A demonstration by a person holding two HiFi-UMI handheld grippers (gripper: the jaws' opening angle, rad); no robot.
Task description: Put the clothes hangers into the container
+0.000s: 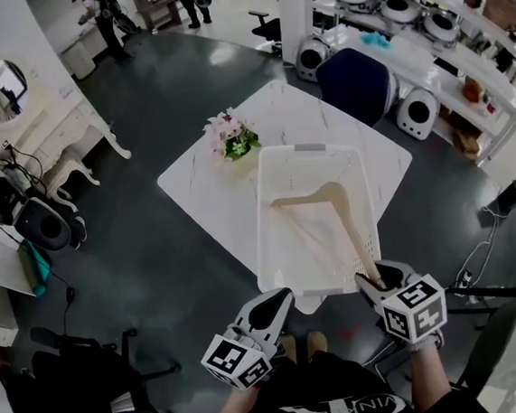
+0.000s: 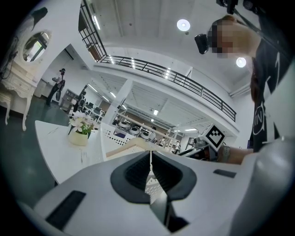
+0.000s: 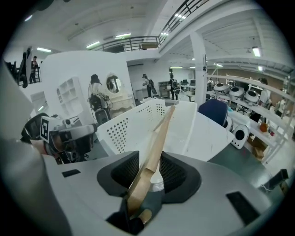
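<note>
A wooden clothes hanger [image 1: 330,199] lies inside the white perforated basket [image 1: 305,148] on the white table [image 1: 198,193]. One of its arms slopes up over the near rim into my right gripper [image 1: 374,281]. In the right gripper view that hanger [image 3: 159,138] arm runs between the jaws of the right gripper [image 3: 154,169], leaning on the left pad, with a gap beside the right pad, so the jaws stand open around it. My left gripper [image 1: 272,307] hovers at the basket's near rim. Its pads [image 2: 150,161] meet, holding nothing.
A pot of pink flowers [image 1: 233,140] stands on the table left of the basket. A blue chair [image 1: 355,83] is behind the table and a black office chair [image 1: 83,372] at lower left. Round white machines line benches at the right.
</note>
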